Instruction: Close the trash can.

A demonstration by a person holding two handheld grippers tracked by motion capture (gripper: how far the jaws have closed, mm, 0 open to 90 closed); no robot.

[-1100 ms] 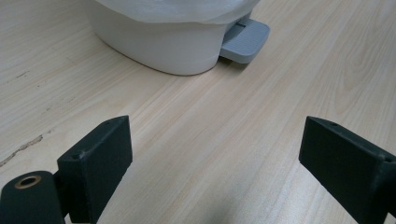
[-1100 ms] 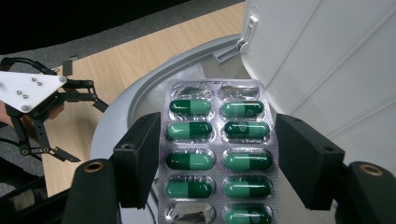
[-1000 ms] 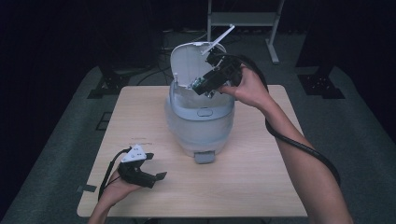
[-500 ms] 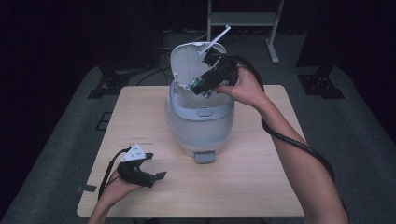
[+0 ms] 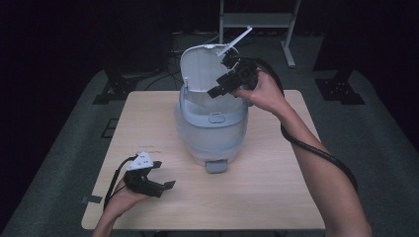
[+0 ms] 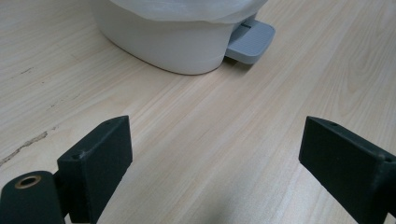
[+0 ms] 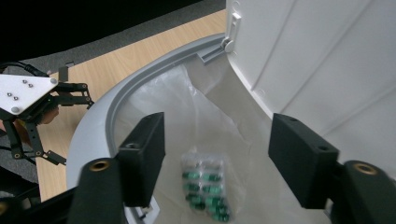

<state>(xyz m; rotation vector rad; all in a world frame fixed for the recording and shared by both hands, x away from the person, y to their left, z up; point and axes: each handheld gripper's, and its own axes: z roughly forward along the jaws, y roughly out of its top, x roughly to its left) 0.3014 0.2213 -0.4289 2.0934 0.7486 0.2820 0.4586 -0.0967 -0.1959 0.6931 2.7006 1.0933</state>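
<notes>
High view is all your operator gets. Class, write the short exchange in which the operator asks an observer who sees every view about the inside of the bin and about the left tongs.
Operator: The raised lid blocks me. Is anything inside the bin?
Observer: Yes. In the right gripper view a blister pack of green capsules, blurred, shows on the clear liner in the bin, below the right tongs, which have just been closing with nothing between them.
Operator: And the left tongs?
Observer: The left tongs stand wide open over the table, facing the bin's grey pedal.
</notes>
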